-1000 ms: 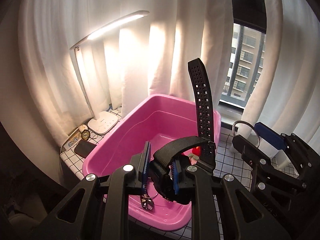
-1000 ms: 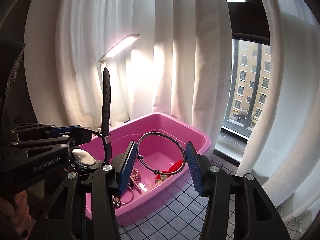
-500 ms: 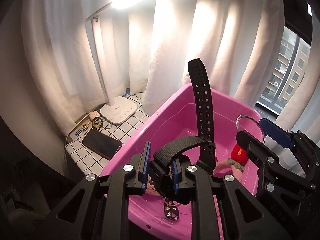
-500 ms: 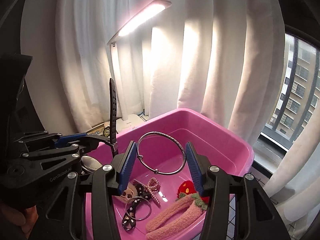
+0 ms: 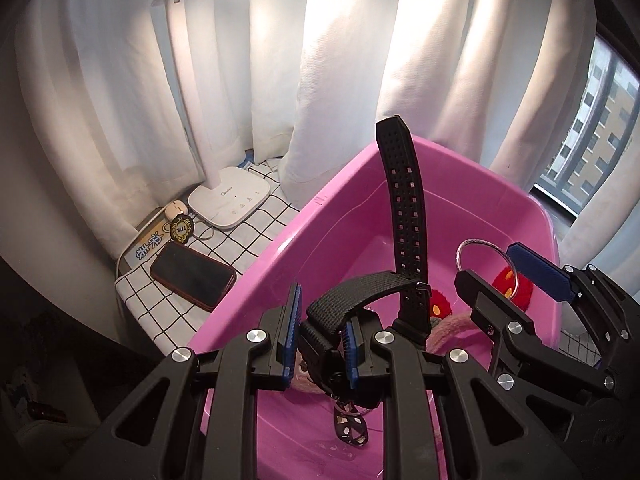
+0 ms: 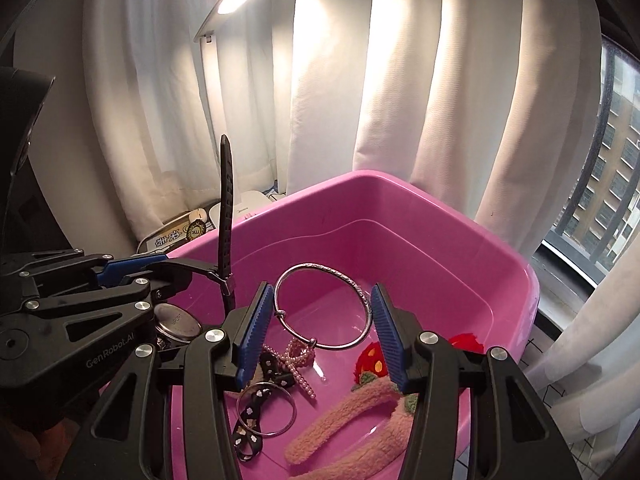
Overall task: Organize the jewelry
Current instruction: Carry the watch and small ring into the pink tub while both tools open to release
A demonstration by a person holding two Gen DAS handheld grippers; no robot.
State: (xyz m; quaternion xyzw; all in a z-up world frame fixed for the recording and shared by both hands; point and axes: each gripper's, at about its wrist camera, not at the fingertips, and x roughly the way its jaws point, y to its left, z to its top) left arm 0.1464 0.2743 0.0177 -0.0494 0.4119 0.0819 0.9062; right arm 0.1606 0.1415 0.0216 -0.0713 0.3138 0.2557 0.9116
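From the left wrist: left gripper clamped on the case of a black watch, one perforated strap standing upright, the other looped over the blue pads. Now carried well over the pink tub, where a second ago only the near rim sat below; more of the checked cloth showing to the side, with the phone and the lamp base on it, both apart from the tub. Down under the watch, a spotted black ribbon with a ring lying on the tub floor. Off to the right, the right gripper with the silver bangle between its pads. From the right wrist: right gripper closed across the bangle, pads touching opposite sides of the hoop, hoop upright over the tub interior. Tilted further down than a second ago, so the floor shows: pearl bow, ribbon and ring, fuzzy pink headband, red strawberry piece. Left gripper at the left edge, watch face visible, strap upright. Judged from this: both pieces moved from beside the tub to above it, carry nearly done, lowering and release the likely remaining step; some risk of the bangle landing on and tangling with the pearl bow directly beneath.
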